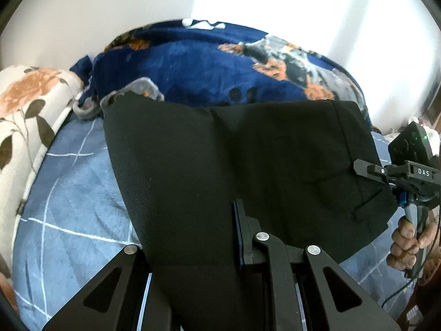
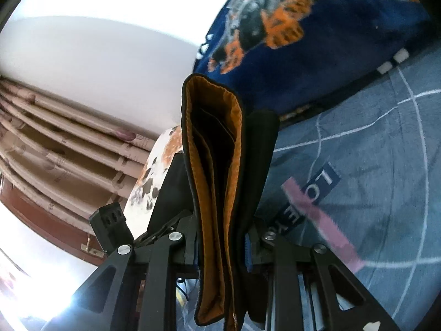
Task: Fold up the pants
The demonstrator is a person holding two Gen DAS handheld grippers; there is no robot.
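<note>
left gripper fingers clamped — angled downward, right gripper fingers clamped too, hand wrapping its handle

A bed covered by a grey-blue sheet with thin white crossing lines filled the lower ground. A navy plush blanket with orange and grey patches lay heaped at its far side, a cream pillow with orange flowers beside it. Behind stood a plain white wall, brightly lit, and pinkish pleated curtains.
</note>
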